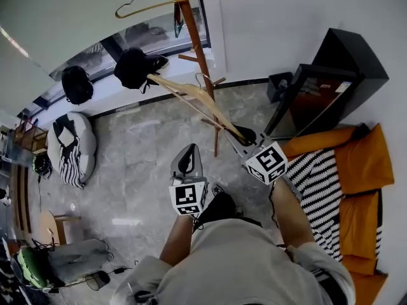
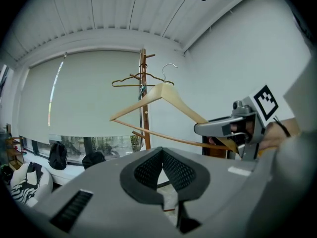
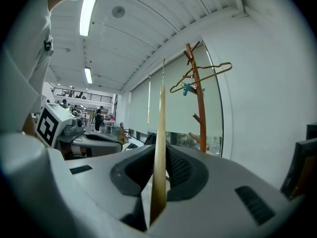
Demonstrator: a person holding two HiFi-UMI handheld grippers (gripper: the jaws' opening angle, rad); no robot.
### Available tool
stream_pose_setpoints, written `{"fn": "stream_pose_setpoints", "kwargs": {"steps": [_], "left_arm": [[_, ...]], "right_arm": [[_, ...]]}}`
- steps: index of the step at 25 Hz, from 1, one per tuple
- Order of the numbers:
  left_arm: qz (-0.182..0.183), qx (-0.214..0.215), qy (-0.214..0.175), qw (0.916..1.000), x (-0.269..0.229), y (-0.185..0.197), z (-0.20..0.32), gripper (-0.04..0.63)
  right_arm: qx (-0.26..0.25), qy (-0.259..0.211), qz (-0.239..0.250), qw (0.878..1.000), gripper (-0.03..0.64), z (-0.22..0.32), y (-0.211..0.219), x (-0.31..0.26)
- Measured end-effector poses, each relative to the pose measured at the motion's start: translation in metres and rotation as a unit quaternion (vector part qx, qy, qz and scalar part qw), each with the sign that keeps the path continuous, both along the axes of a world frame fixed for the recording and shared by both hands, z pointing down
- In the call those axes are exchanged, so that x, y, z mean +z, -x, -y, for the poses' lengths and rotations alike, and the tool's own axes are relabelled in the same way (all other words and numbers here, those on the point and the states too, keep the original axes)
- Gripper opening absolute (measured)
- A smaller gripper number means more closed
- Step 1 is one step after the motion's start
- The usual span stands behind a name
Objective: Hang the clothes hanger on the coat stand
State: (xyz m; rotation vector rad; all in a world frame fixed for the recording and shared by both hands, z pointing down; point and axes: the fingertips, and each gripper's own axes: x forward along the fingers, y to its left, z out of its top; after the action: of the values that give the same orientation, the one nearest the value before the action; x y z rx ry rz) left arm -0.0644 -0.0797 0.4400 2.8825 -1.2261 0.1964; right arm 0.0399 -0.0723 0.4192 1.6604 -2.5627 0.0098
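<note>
- At far left in the head view, a beanbag with a striped cushion lies on the grey floor.
- Above it in that view, a black backpack sits on the window ledge. A second black bag sits further right along the same ledge.
- Your left gripper is held out in front of you, near the middle of the view. Its own view shows the two pads meeting at the tips with nothing between them.
- Just right of it rises the stand, a reddish wooden pole with short pegs. A wire hanger hangs near its top.
- The hanger, pale wood with a metal hook, stretches from beside the bag down to your right gripper and crosses in front of the pole. Its hook is just beside the pole, near a peg; whether it touches is not clear.
- In the left gripper view you see the hanger standing roughly upright, hook on top, with the hook to the right of the pole.
- Your right gripper is clamped on one end of the hanger. In its own view the wood stands edge-on between the pads, pressed from both sides, and runs straight up out of the jaws.
- Further right, a black cabinet stands against the wall.
- At far right, an orange sofa carries a striped blanket.
</note>
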Motion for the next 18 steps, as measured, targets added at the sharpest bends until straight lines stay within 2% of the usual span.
{"fn": "stream_pose_setpoints", "kwargs": {"steps": [3, 7, 12, 18], "left_arm": [[-0.004, -0.008, 0.004, 0.9999, 0.001, -0.003, 0.022, 0.008], [-0.012, -0.02, -0.009, 0.9997, -0.003, 0.0, 0.055, 0.008], [-0.015, -0.029, 0.013, 0.9994, 0.006, 0.006, 0.087, 0.008], [-0.022, -0.035, 0.021, 0.9989, 0.009, 0.013, 0.122, 0.008]], "right_arm": [[-0.03, 0.017, 0.011, 0.999, 0.046, 0.023, -0.003, 0.0], [-0.063, 0.05, 0.034, 0.996, 0.046, 0.047, -0.017, -0.002], [-0.063, 0.071, 0.036, 0.995, 0.046, 0.069, -0.028, 0.005], [-0.079, 0.089, 0.028, 0.992, 0.046, 0.094, -0.019, 0.01]]}}
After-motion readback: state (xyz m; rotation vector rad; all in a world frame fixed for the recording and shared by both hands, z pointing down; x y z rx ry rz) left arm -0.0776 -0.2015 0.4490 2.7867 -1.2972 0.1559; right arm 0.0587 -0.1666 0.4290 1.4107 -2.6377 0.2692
